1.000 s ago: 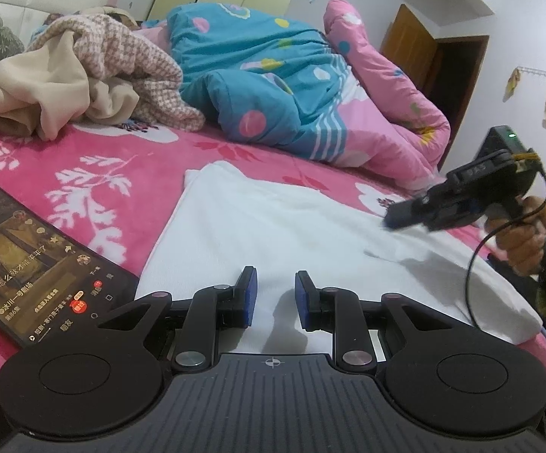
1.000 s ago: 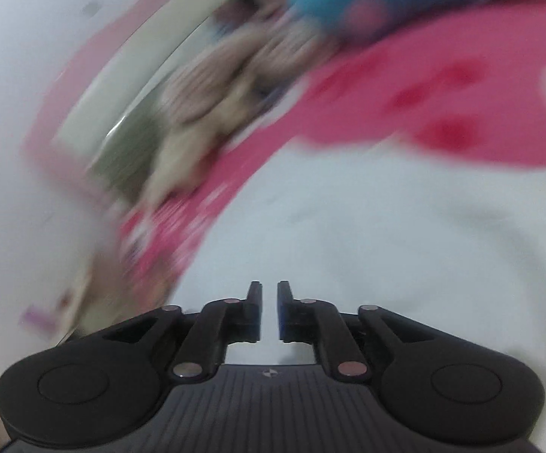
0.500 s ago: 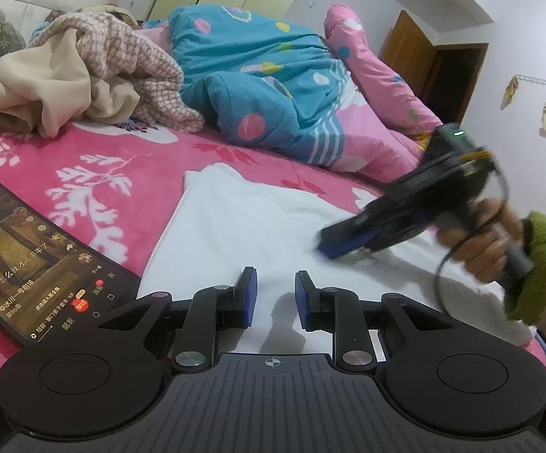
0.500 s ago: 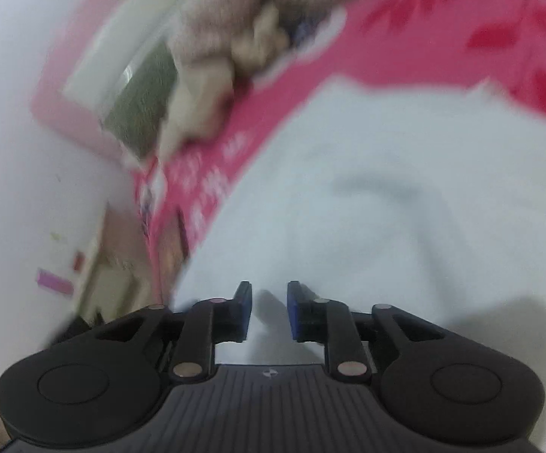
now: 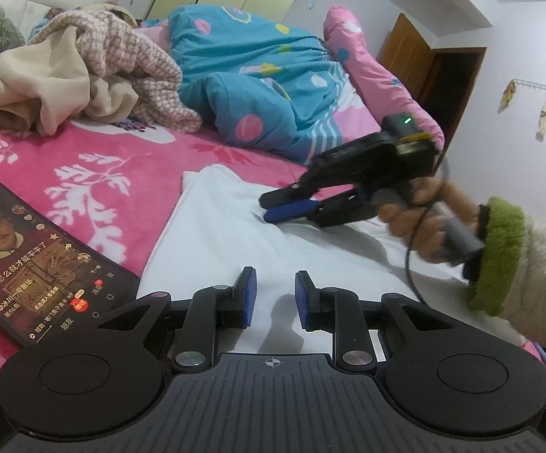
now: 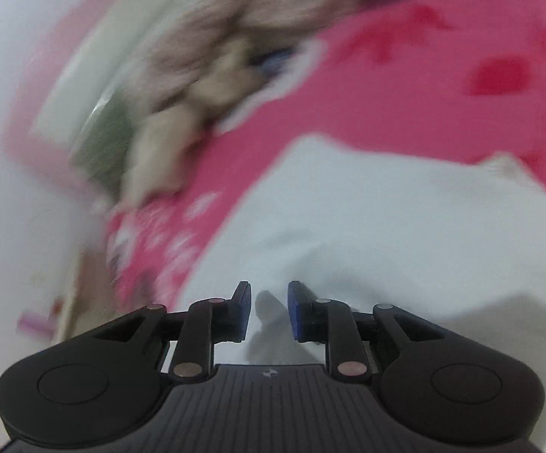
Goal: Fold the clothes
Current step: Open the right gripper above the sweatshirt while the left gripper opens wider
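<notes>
Lying flat on the pink floral bed cover [image 5: 95,173], the white garment [image 5: 235,241] spreads under both claws. The left claw [image 5: 274,294] hovers over its near edge, jaws parted with nothing between them. The right claw [image 5: 273,207], held in a hand [image 5: 427,222] with a green cuff, points at the cloth's middle; its jaws have just been closing, with a narrow gap left and nothing between. The cloth looks smooth, plain, with soft creases. A lit phone [image 5: 39,264] lies just beside its left edge.
</notes>
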The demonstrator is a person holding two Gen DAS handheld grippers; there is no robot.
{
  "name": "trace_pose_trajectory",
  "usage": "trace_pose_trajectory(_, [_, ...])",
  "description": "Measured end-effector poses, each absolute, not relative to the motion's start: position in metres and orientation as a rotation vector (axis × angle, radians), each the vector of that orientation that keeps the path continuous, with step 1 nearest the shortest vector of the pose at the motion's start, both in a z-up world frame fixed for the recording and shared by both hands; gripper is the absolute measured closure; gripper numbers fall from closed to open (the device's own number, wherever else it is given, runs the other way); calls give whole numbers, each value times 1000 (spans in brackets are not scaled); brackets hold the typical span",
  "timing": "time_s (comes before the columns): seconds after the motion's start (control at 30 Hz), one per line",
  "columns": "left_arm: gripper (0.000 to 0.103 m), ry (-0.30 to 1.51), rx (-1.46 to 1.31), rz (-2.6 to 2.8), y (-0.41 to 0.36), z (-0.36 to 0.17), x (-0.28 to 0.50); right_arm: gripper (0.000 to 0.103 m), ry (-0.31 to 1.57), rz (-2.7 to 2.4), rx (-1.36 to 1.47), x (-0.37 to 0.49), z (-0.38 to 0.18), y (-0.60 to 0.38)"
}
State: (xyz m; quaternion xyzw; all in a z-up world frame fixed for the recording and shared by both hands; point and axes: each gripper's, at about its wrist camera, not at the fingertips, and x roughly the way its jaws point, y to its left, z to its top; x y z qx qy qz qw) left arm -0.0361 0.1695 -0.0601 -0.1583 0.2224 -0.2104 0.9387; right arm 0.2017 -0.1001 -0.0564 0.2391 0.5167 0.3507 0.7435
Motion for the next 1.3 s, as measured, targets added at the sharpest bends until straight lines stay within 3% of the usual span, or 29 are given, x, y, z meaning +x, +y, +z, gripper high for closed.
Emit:
trace_pose_trajectory(0.1, [79,453,-322,-429,169,-60,-37,87,1009,543,689,208,-58,-132])
trace_pose_trajectory(0.33, [79,445,-336,-419,171,-57,-40,86,717,473,673,128,2,-217])
trace_pose_trajectory(0.6, [65,412,-353,-398,168,-38,-49,85,497,292,569,-5,63,-324])
trace_pose_trajectory(0.77, [62,405,-312,-481,141,-24,-40,85,558,143,349,-33,59,-311])
trace_pose_trajectory(0.97, [60,471,-171,-589,89,-31,-20,85,655,96,98,-9,39,-276])
trace_pose_trajectory(1.2, [60,544,-170,-587,85,-54,-11,86,775,110,68,50,8,-283])
trace_pose_trajectory(1.3, [60,545,-167,-595,87,-56,-13,90,856,93,112,87,-18,-299])
